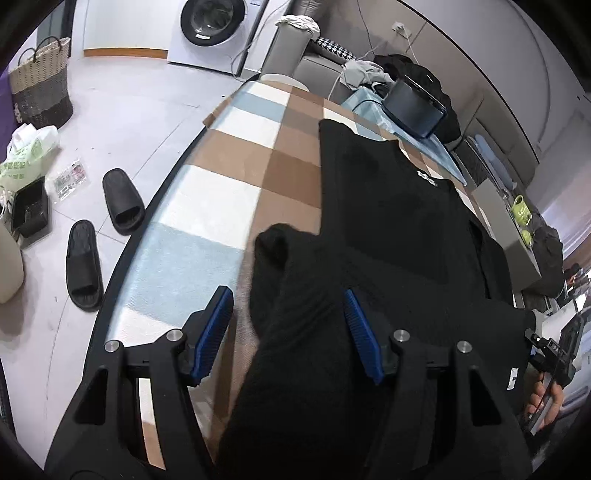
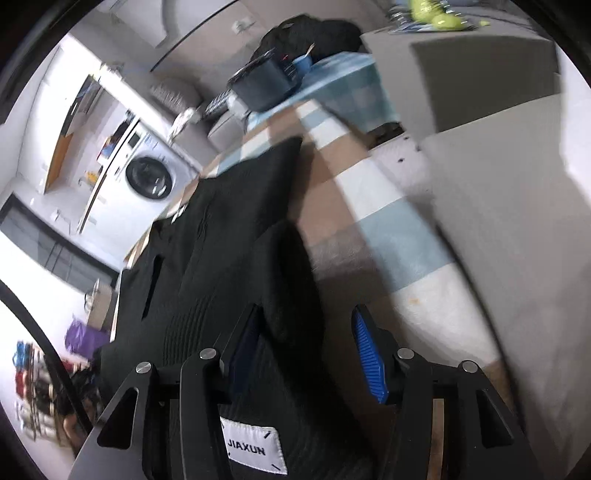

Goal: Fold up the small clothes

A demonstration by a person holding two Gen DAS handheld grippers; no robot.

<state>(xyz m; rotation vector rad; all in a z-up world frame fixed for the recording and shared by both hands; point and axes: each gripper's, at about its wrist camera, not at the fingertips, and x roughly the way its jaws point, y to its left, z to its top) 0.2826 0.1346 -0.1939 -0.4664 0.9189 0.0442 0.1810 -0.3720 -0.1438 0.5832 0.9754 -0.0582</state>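
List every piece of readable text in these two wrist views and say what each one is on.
"JIAXUN": white sewn label on the black garment, right wrist view.
Green print on the white plastic bag on the floor: too distorted to read.
Small white tags on the black garment in the left wrist view: too small to read.
Washing machine door sticker and panel: too small to read.

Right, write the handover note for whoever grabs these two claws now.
Left claw: open, black cloth between its pads, not pinched.
Right claw: open, astride the hem near the white label.
The black top lies on the checked blanket, lower part already folded up over the body.
Left: finish the folds, square it up, set it aside.
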